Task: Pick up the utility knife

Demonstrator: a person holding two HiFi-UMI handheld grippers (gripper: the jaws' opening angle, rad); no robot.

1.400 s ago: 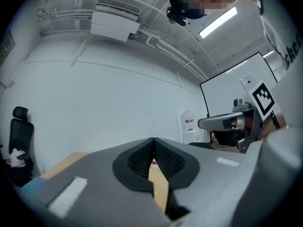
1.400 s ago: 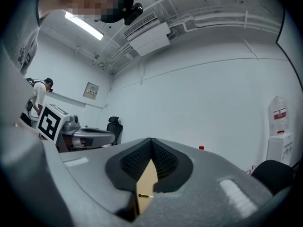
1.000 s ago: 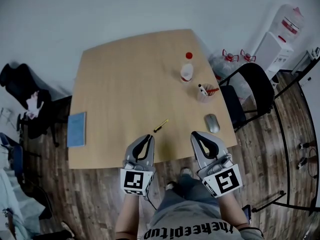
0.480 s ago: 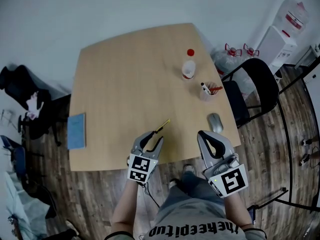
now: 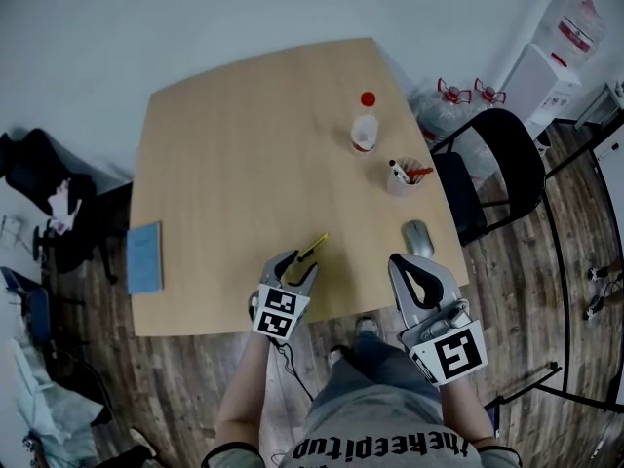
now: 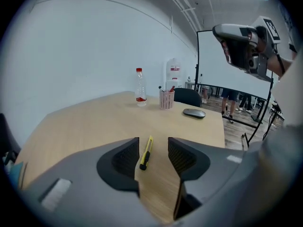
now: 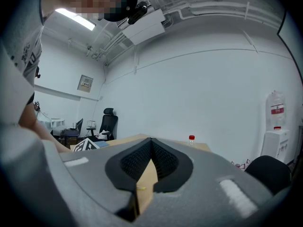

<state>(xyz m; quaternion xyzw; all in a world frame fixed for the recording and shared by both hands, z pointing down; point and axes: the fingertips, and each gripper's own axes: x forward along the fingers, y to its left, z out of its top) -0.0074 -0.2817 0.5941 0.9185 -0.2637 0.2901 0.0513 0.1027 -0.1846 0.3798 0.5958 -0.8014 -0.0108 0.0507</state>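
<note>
Grey shells are seen on left gripper (image 5: 296, 267) and right gripper (image 5: 405, 262), black ribbed fingers (image 6: 126, 158), marker-printed white cubes (image 5: 276, 313); a grey printed shirt (image 5: 380, 439) is worn.

- One utility knife (image 5: 313, 247)
- One bottle (image 5: 365, 130), red cap
- One cup (image 5: 399, 180) with pens
- One computer mouse (image 5: 418, 239)
- One blue notebook (image 5: 144, 257)
- Two chairs: folding chair (image 5: 453, 203), office chair (image 5: 34, 169)

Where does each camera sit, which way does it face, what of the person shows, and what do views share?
Head view: on the head, steeply down at the table; forearms, shirt, left gripper, right gripper.
Left gripper view: on that gripper, along jaws just opening, the utility knife between, untouched; right gripper upper right.
Right gripper view: on that gripper, level over the table, jaws together; shirt at left.
All three share the red-capped bottle.
</note>
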